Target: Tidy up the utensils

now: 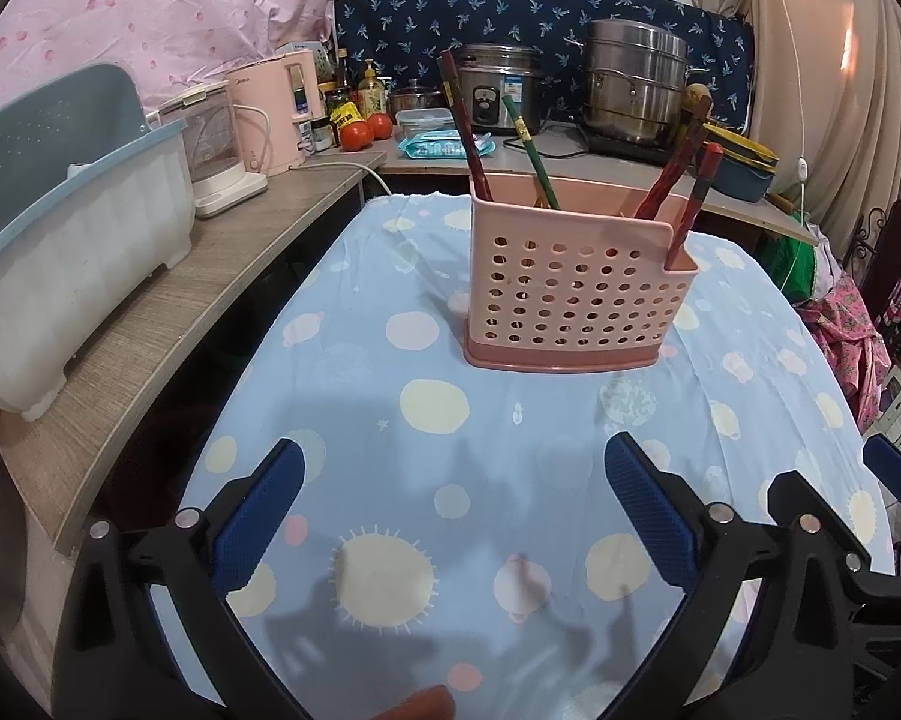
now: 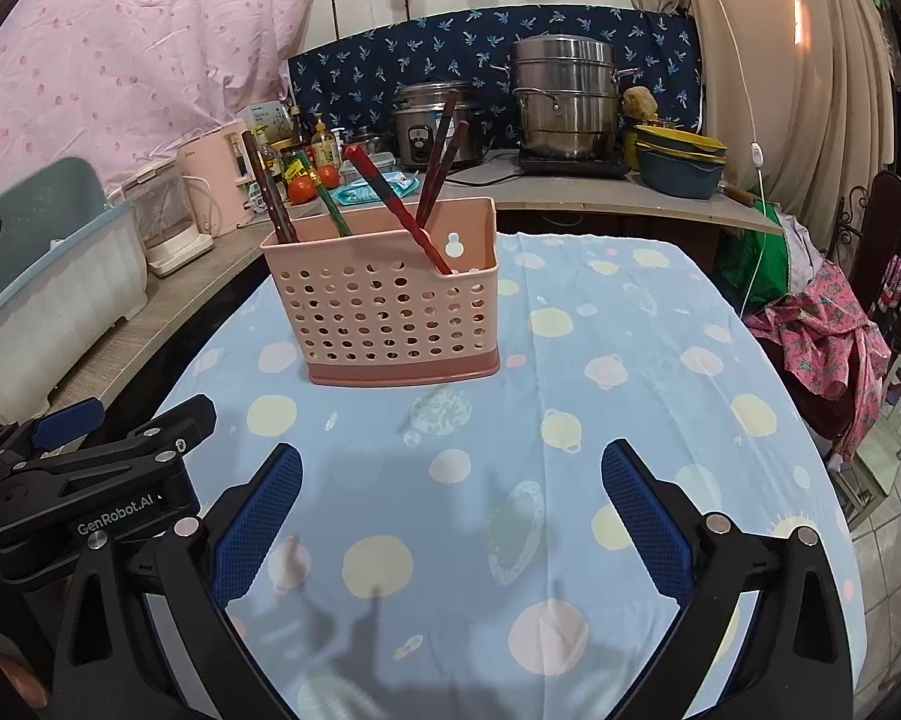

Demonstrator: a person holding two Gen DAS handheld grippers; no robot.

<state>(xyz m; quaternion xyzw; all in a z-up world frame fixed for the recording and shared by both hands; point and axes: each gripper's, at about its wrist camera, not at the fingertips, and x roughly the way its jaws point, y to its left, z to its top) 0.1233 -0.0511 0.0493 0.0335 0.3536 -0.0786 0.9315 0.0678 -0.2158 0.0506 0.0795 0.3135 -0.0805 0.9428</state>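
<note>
The left gripper [image 1: 453,504] stands with its blue pads [image 1: 258,516] spread wide and nothing between them, hovering over the tablecloth; the right gripper [image 2: 450,504] is likewise at full spread and empty, low over the same cloth. Ahead of both stands the pink perforated utensil holder [image 1: 570,294], upright on the table, with several chopsticks [image 1: 465,126] leaning out of it at different angles; most are dark red, one is green [image 1: 528,150].

The left wrist view shows only the edge of the right gripper at its right border; the right wrist view shows the left gripper's black body with lettering at its lower left, and also a keyhole slot [image 2: 453,245] in the holder's back wall.

The tablecloth [image 2: 630,360] is light blue with pale planets and suns; beside it runs a wooden counter [image 1: 168,324] with a dish drainer [image 1: 72,240], a pink kettle [image 1: 276,114], tomatoes [image 1: 357,133], a rice cooker [image 2: 426,126] and a steel steamer pot [image 2: 564,102].
</note>
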